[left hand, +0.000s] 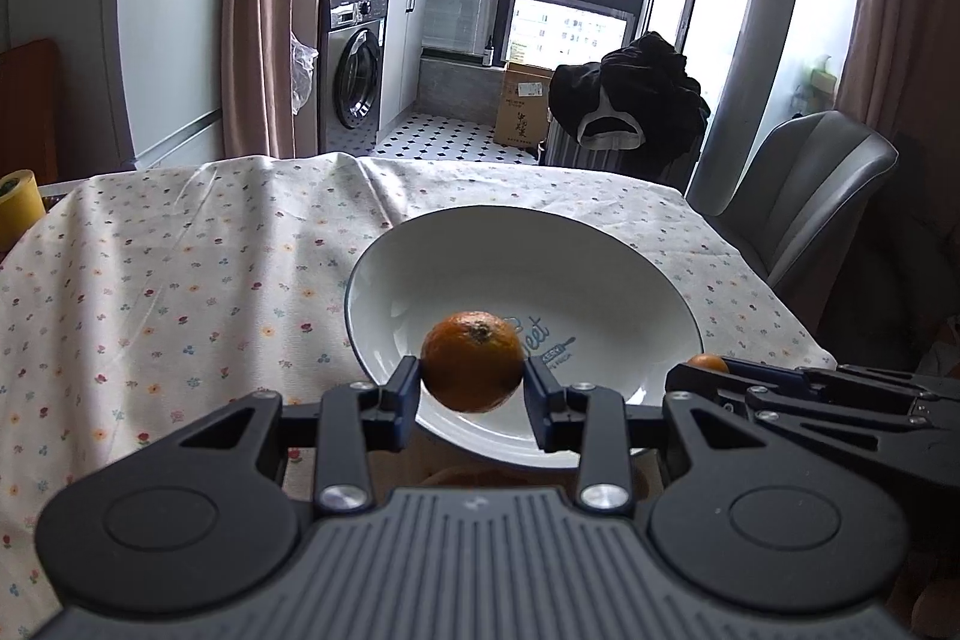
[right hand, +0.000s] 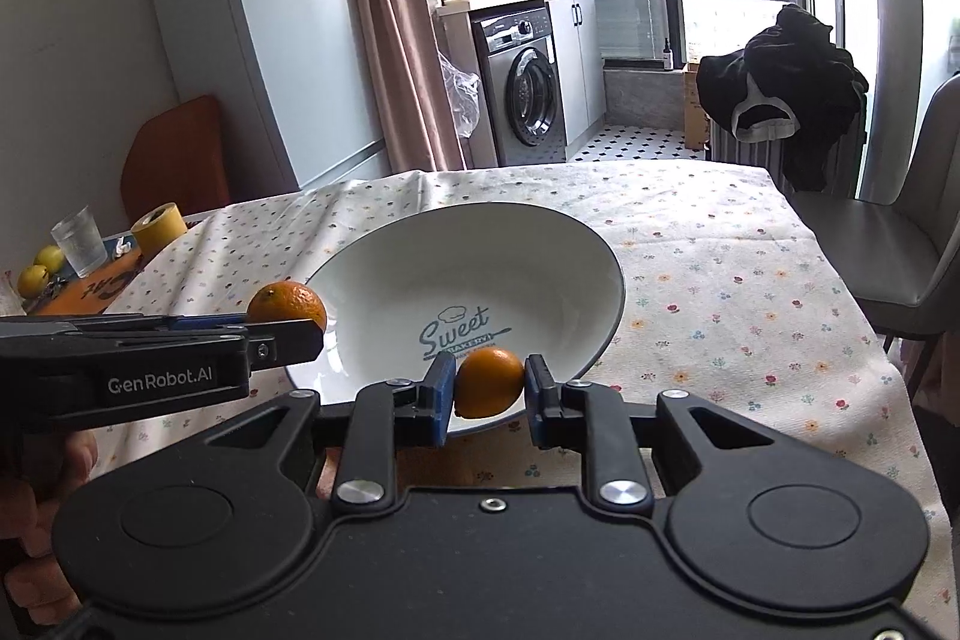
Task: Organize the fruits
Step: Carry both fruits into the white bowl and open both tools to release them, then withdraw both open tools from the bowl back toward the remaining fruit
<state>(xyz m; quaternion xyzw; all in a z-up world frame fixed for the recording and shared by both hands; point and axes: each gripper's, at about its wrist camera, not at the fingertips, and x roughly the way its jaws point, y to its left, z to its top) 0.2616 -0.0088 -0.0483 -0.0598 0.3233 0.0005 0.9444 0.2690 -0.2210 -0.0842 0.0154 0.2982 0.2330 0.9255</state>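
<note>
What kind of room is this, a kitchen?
Probably a home dining spot beside a kitchen or laundry nook. A table with a flowery tablecloth holds a white plate, and behind it stand a fridge and a washing machine.

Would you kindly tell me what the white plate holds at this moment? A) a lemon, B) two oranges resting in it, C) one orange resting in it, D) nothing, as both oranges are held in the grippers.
D: the white plate shows only its printed base, while the left gripper clamps one orange and the right gripper clamps the other orange above its near rim.
</note>
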